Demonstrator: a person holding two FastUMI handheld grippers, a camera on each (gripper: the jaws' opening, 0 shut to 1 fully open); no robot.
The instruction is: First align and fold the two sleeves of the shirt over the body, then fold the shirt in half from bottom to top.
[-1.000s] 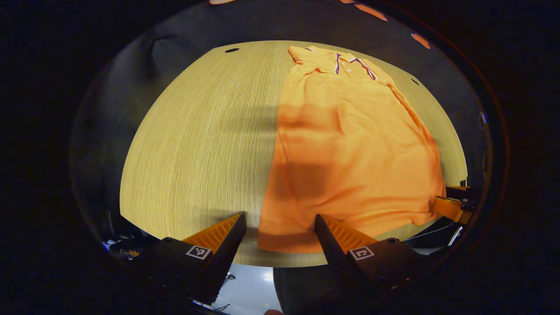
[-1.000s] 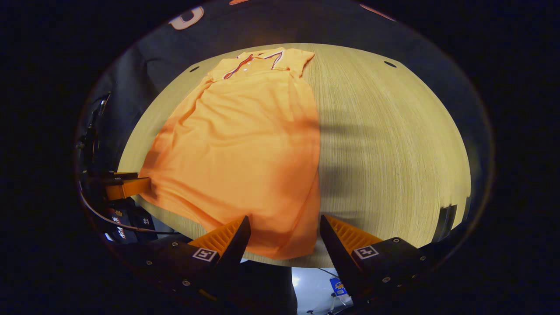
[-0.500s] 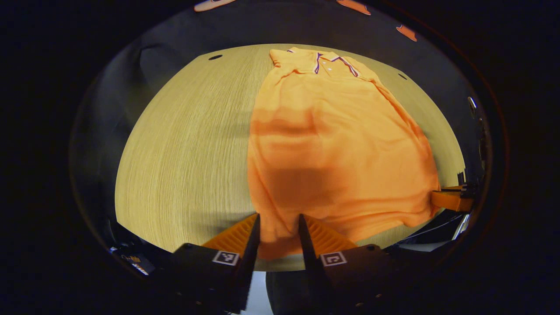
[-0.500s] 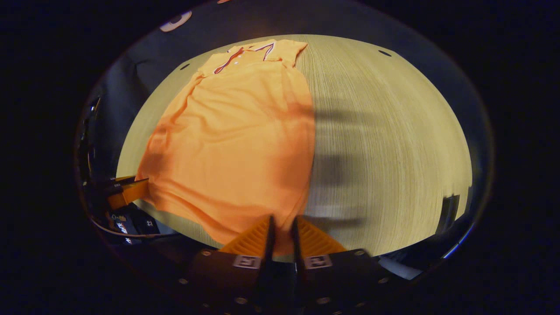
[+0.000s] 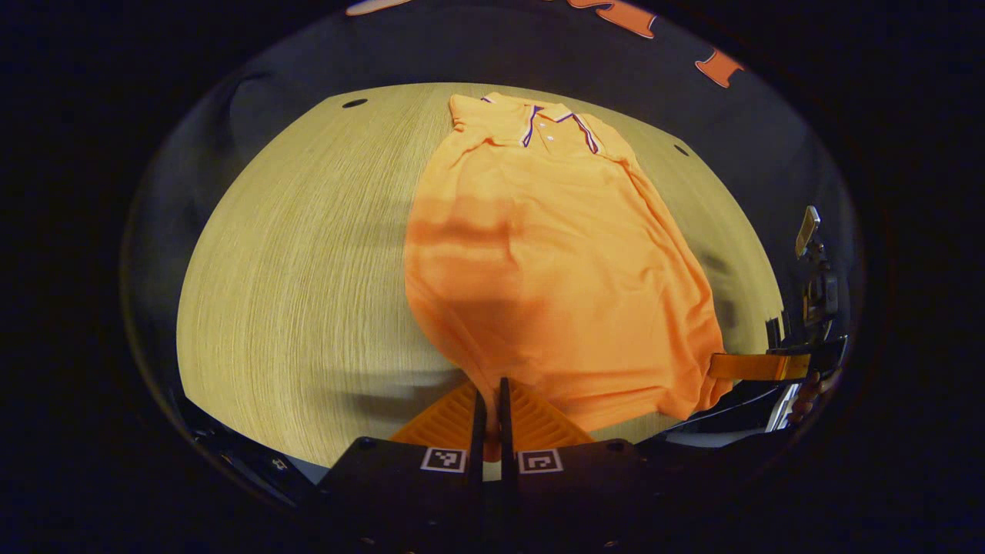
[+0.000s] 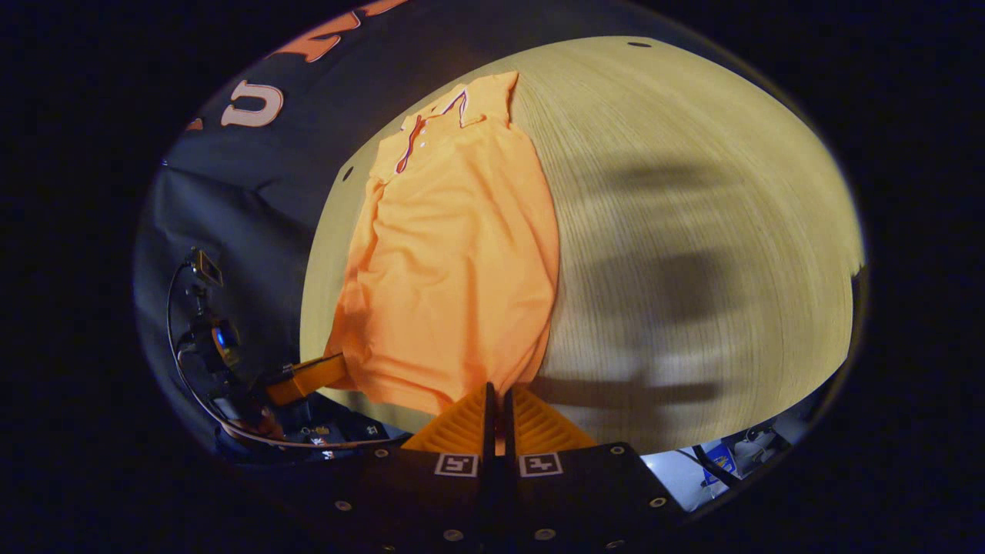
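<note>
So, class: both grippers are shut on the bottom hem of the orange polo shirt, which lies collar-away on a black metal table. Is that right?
Not quite: the table is light wood-grain, not black metal, as the left gripper view shows. The rest holds: the left gripper and right gripper are each shut on the bottom hem of the orange polo shirt.

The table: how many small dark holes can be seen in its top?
2 in the left gripper view: one hole near the table's far left corner, one hole right of the shirt's collar. The shirt may hide more.
</note>
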